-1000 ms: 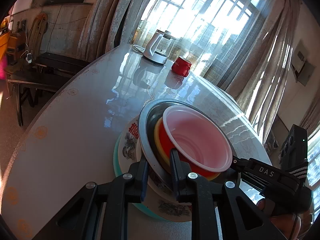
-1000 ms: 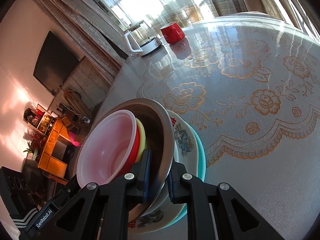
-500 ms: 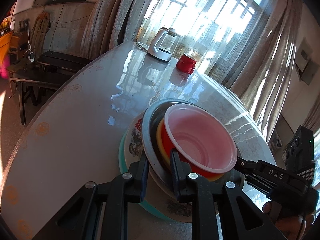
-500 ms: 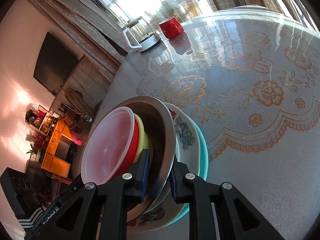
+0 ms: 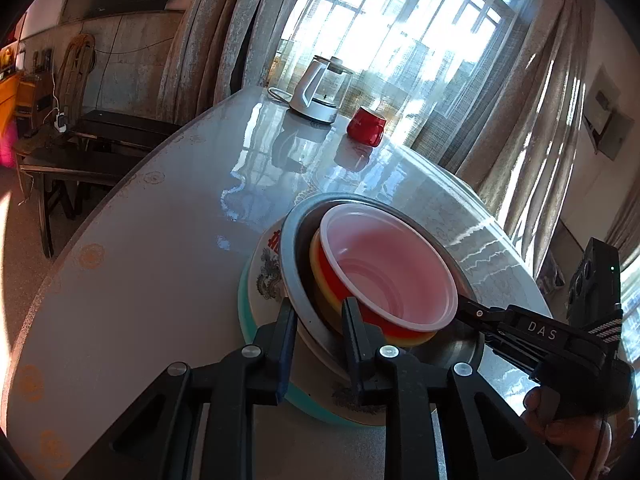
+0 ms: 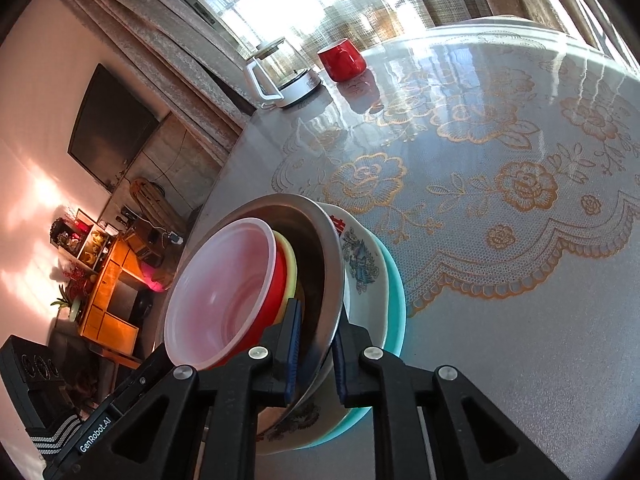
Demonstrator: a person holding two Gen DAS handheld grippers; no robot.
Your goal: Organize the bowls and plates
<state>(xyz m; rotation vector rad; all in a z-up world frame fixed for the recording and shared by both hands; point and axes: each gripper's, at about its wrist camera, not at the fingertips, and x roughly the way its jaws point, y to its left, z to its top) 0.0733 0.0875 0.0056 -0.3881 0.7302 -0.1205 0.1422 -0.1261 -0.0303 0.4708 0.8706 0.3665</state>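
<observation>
Both my claws are clamped on the steel bowl (image 5: 294,276) rim, opposite sides. Left gripper (image 5: 318,314): one finger outside the rim, one inside, pinching it. Right gripper (image 6: 316,326): same grip; its jaws have just been closing, rim between them, now pressed tight.

Stack count, one pile on the table (image 6: 500,320):
- 1 translucent pink bowl (image 5: 390,270), top
- 1 red bowl (image 6: 278,280) under it
- 1 yellow bowl (image 6: 290,258) under that
- 1 steel bowl holding those three
- 1 white plate (image 6: 360,264) with dragon print and red characters
- 1 teal plate (image 6: 396,288) at the bottom, on the tabletop

So 4 bowls, 2 plates, all nested, near the table edge on my side.

Far end by the window: 1 glass kettle (image 5: 322,92), 1 red mug (image 5: 366,126) just beside it.

Versus a second ago: stack in the same order, steel bowl's rim sits slightly different against the plates in the right view. Kettle and mug haven't moved on the table.
</observation>
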